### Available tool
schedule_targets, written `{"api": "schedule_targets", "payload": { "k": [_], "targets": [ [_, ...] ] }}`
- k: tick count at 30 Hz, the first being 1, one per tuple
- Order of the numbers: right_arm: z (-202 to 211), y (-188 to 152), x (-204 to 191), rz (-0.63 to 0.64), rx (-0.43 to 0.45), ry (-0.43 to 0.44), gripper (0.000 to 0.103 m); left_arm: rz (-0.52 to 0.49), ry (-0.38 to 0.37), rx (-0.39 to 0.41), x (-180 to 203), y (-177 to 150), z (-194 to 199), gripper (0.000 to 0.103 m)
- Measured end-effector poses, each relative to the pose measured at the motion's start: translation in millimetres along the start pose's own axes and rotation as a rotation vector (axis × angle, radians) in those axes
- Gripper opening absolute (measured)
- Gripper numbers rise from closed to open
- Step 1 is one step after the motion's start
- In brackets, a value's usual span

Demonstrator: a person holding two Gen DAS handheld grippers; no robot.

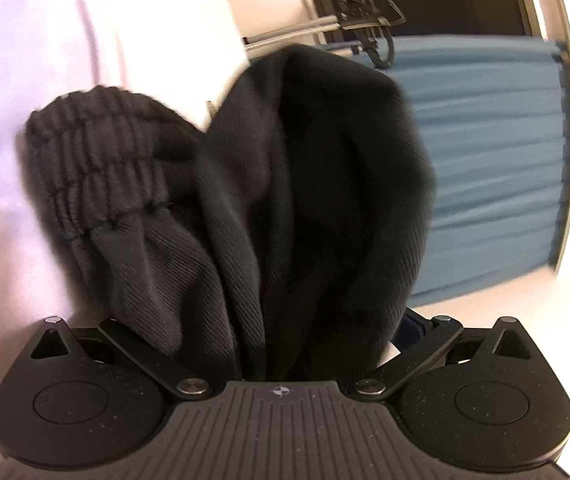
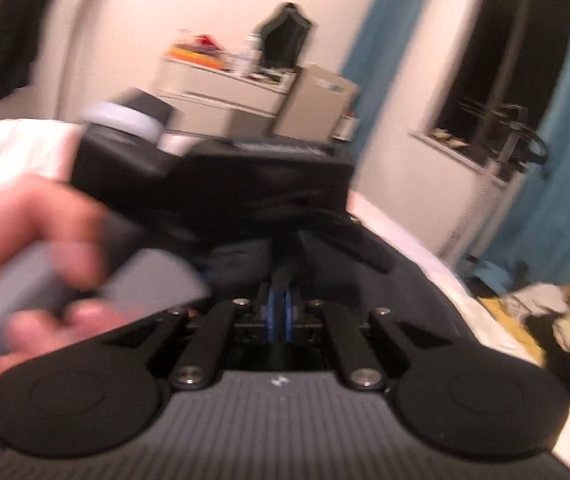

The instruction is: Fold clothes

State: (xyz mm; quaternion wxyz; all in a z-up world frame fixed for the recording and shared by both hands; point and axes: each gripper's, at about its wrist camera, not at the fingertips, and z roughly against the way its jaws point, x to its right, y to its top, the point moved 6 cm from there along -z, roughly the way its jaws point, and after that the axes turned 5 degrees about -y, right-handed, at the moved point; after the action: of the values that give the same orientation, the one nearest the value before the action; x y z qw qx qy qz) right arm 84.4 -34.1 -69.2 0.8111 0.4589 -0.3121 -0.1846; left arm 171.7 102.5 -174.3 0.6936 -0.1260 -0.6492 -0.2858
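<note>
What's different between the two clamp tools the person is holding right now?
The left gripper has a thick bunch of the black garment between its fingers, hiding them, and its links splay wide; the right gripper shows blue pads pressed together, links nearly parallel, no such bunch. Both share one black design.

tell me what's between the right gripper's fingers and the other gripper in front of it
Right wrist view: a fold of dark garment fills the stretch from the right gripper to the left gripper, held in the person's hand.
</note>
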Motion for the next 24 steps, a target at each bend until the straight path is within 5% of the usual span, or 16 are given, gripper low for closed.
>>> {"api": "schedule_targets", "payload": {
  "k": [2,5,7,9,11,14,17,19,22,24],
  "targets": [
    [12.7,-0.2,-2.1,-0.016,-0.006,0.032,0.009,0.035,0.006,0.004,-3.6,2.7,-0.3,0.103],
    [30.3,-4.3,34.7,-0.267,-0.025,0.065,0.014,0.031,0.026,0.003,-4.4,3.8,-2.3,0.102],
    [50.2,-13.4,62.1,-0.477,-0.012,0.067,0.04,0.017,0.059,-0.005,-6.1,4.2,-4.2,0.1],
    [68.9,-32.2,106.1,-0.686,0.02,-0.06,0.09,0.004,0.093,-0.013,-8.0,5.1,-6.3,0.093],
    [81.2,-67.9,152.8,-0.887,-0.007,-0.24,0.088,-0.006,0.132,-0.02,-11.1,7.0,-9.9,0.085],
    [85.3,-126.1,194.0,-1.121,-0.089,-0.373,0.089,-0.026,0.174,-0.025,-15.4,8.8,-12.9,0.073],
    [74.4,-166.1,201.5,-1.304,-0.136,-0.346,0.088,-0.042,0.197,-0.021,-16.6,11.6,-15.7,0.061],
    [57.5,-171.8,195.7,-1.419,-0.1,-0.221,0.088,-0.052,0.201,-0.016,-16.2,11.7,-14.8,0.058],
    [47.9,-166.7,190.1,-1.348,-0.112,-0.248,0.088,-0.074,0.207,-0.011,-14.3,10.4,-13.6,0.055],
    [43.8,-174.5,189.9,-1.341,-0.131,-0.273,0.073,-0.088,0.213,-0.005,-12.6,7.9,-12.4,0.052]
  ]
}}
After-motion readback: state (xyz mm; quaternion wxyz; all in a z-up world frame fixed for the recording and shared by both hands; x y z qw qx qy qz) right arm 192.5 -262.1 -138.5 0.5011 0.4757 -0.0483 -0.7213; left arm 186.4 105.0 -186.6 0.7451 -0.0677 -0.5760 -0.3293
